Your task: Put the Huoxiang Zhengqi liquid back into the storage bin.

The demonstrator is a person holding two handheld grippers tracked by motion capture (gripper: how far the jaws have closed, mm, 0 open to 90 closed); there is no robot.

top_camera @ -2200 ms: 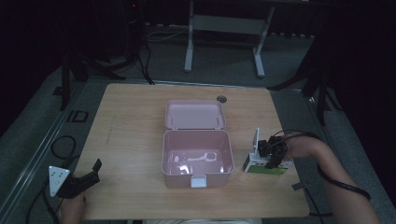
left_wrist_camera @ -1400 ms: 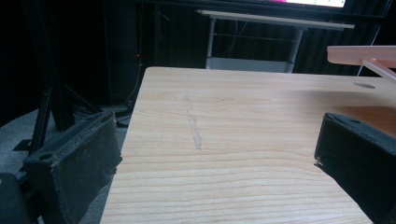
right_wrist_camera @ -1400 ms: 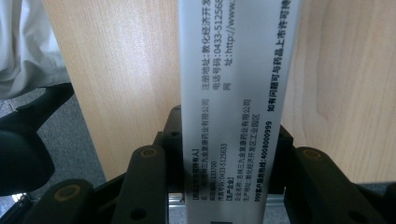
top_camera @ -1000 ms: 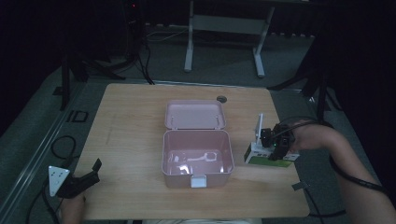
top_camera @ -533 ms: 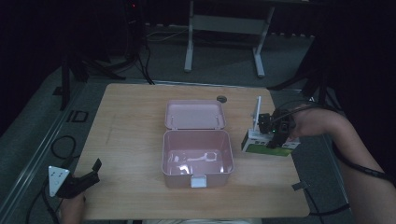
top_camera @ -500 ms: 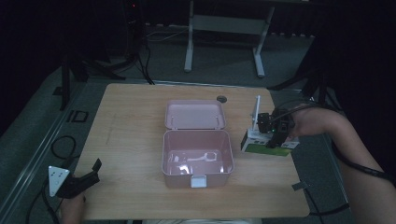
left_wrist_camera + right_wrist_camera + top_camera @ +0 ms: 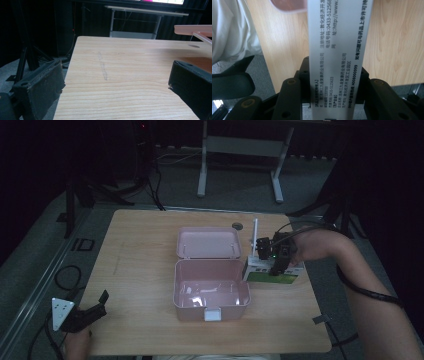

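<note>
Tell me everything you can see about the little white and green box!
The box looks like cardboard, a medicine-style carton, white on top with a green side facing the person. In the right gripper view its white face carries small black printed text and numbers. The right hand-held gripper is shut on it, jaws pressing both sides. It sits just right of the open pink case, close to its wall, over the wooden table. Whether it rests on the table or is lifted slightly cannot be told.
</note>
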